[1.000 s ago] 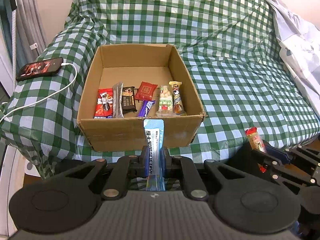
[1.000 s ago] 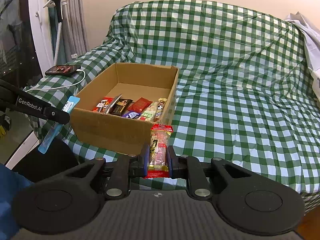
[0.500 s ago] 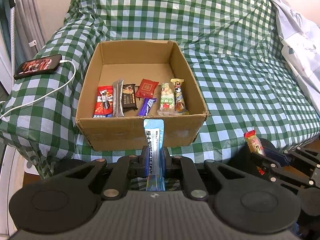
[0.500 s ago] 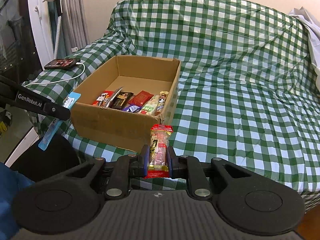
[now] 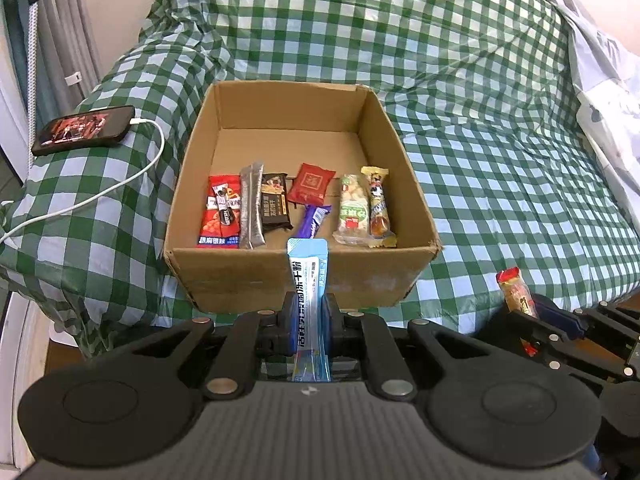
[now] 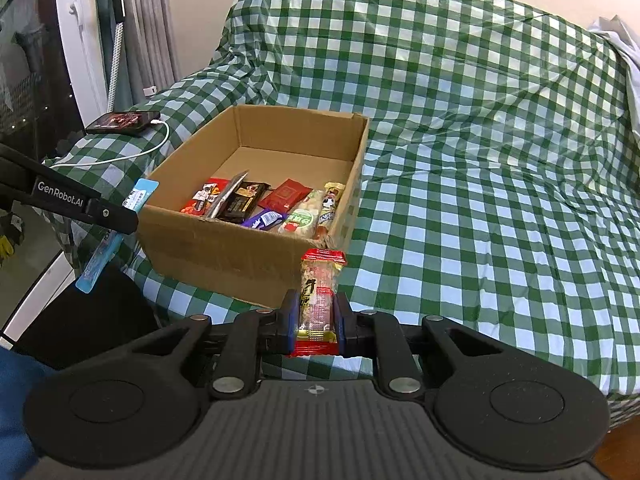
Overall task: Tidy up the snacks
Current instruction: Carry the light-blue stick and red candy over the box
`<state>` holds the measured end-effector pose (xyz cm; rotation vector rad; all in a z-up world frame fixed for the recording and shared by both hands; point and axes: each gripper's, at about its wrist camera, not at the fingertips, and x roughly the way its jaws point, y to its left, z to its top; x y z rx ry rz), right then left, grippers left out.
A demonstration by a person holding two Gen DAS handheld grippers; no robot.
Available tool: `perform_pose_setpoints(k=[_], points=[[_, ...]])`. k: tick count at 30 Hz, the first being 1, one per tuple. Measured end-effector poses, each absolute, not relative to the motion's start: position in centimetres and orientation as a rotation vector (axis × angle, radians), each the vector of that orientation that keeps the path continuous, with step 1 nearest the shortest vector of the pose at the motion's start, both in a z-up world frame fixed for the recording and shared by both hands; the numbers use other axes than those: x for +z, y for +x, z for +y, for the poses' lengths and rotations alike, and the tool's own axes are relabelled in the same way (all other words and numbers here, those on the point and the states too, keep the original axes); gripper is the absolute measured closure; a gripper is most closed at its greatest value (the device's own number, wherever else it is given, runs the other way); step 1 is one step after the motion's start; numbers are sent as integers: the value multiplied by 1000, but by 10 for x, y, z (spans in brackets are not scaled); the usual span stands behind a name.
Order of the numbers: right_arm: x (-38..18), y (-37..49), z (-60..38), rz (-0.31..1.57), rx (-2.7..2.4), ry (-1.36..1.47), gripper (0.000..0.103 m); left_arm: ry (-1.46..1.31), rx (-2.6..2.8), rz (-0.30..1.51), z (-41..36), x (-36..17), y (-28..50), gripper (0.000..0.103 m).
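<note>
Your left gripper is pinching a light blue stick sachet upright at lower centre of its view, the sachet's top edge overlapping the near wall of the cardboard box. Your right gripper is clamped on a red-ended snack bar, which stands in front of the box's near right corner.

That near wall stands between both held snacks and the box's inside. There, a row lies along the near side: a red packet, a grey stick, a dark bar, a red square pouch, a purple wrapper, a green-labelled pack and a yellow-ended bar. The far half of the box floor is bare.

The box sits on a green checked cover. At the left of the left view, a phone lies on the cover with a white cable plugged in. Pale cloth is heaped at the right edge.
</note>
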<state>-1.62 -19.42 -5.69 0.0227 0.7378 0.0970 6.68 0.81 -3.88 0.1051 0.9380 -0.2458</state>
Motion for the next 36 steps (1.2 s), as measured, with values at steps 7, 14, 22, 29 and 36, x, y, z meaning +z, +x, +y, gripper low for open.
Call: perform_pose_setpoints(k=[7,14,22,29,36], points=[[-52,2,-189,736,109,23,84,90,-223,927,17,-34,84,91],[-47,25,-183,728,132,34,84,86,-203,912,21,-28,106,91],[-40,54,-178,709,155,51,84,72,-185,891,22,-20,140,91],[-39,82,-178,707,173,66,84,67,-181,887,21,-19,170,91],[-44,113,-176,716,185,68,84,63,-178,904,19,-29,197,91]])
